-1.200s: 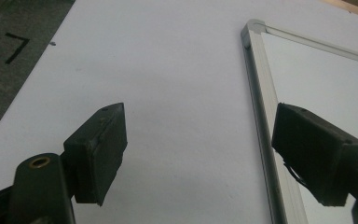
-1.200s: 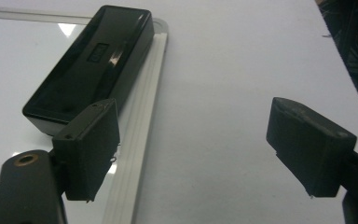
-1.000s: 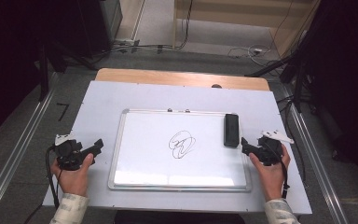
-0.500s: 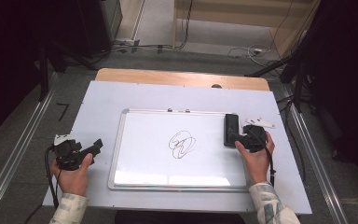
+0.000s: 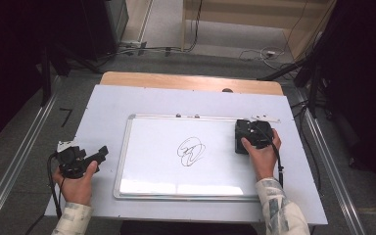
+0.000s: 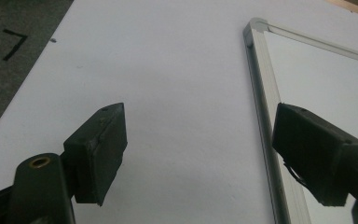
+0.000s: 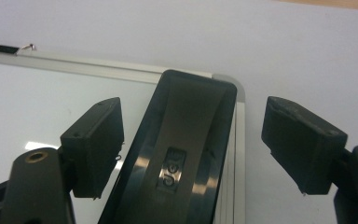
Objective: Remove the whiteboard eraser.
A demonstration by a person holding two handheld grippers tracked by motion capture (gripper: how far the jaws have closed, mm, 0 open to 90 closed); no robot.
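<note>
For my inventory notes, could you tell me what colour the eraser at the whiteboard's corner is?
Glossy black plastic block eraser, clearest in the right gripper view.

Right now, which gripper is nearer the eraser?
Right. The right gripper straddles the eraser, jaws closing but not touching. The left gripper sits off the whiteboard's far side.

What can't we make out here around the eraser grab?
- Eraser: near end cut off by the bottom edge of the right gripper view; in the high view the right gripper and hand cover most of it.
- Eraser label: too blurred to read.
- Scribble on the whiteboard: too small to read in the high view.
- Left gripper: jaws open over bare table; body cut off.
</note>
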